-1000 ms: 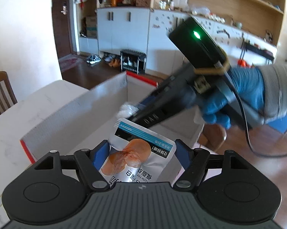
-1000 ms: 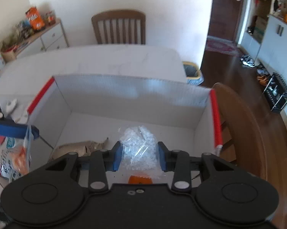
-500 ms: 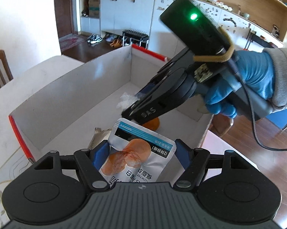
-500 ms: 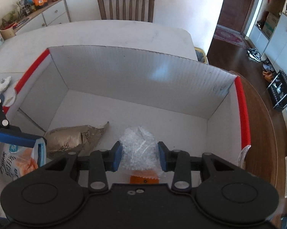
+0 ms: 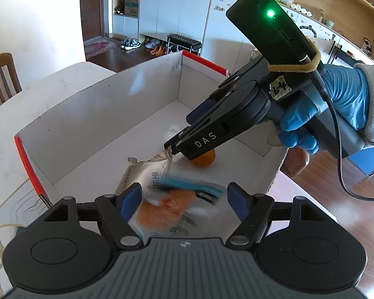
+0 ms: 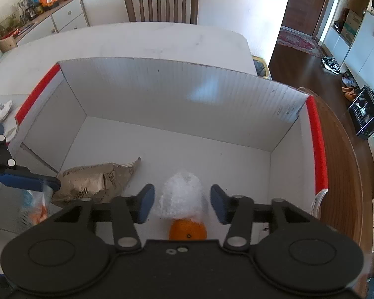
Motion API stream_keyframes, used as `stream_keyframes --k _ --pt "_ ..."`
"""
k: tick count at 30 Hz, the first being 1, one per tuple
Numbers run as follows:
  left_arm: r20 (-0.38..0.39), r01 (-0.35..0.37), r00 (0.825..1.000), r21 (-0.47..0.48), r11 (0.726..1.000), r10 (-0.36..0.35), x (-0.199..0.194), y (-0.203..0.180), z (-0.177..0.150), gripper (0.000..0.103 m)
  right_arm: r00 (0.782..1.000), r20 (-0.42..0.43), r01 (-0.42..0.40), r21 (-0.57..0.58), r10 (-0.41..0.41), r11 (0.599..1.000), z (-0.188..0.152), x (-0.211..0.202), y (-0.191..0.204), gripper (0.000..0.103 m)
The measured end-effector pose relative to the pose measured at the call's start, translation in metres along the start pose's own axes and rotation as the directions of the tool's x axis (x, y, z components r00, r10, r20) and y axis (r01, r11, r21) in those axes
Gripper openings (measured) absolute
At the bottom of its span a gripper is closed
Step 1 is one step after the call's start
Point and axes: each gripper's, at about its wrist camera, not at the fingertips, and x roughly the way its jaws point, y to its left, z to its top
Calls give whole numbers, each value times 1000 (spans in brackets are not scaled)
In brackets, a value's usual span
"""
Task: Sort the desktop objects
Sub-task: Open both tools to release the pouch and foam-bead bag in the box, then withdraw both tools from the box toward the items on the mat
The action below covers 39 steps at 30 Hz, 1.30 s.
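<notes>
A: What lay at the left of the white corrugated box with red-edged ends (image 6: 162,94)?

B: In the right wrist view, a crumpled brown paper packet (image 6: 94,182) lay on the box floor at about nine o'clock. Past it, near the edge of the picture, hung the silver snack pouch with an orange picture (image 5: 172,206).

A: Was the left gripper (image 5: 184,199) holding that pouch?

B: Its blue pads stood spread wide. The pouch was blurred between them, close to the left pad, well clear of the right one. It sat over the brown packet, at six o'clock in the box.

A: And the middle?

B: The right gripper (image 6: 182,200) had its jaws opening. The clear bag of white bits (image 6: 180,194) was between them, free of both pads, resting on the box floor against a small orange fruit (image 6: 188,230) just behind it.

A: And at the right?

B: A blue-gloved hand (image 5: 336,109) gripped the right gripper's handle at three o'clock in the left wrist view.
</notes>
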Motion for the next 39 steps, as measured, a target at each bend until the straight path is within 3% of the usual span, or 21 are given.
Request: stream_keyframes --k 10,22,35,39 --pt "52 10 999 -20 1000 -9 -13 -6 0 75 998 59 -25 42 23 999 2 -12 -5 73" --pt "127 4 992 -81 997 7 -36 -5 0 76 989 136 -62 84 51 995 4 -37 -9 85" --pt "220 36 975 -121 992 -9 -72 -16 -11 76 962 261 -113 126 77 986 -8 -74 -2 94" --pt "243 37 970 -128 991 -5 -83 -17 -15 82 956 283 -124 142 80 982 -12 -83 2 95"
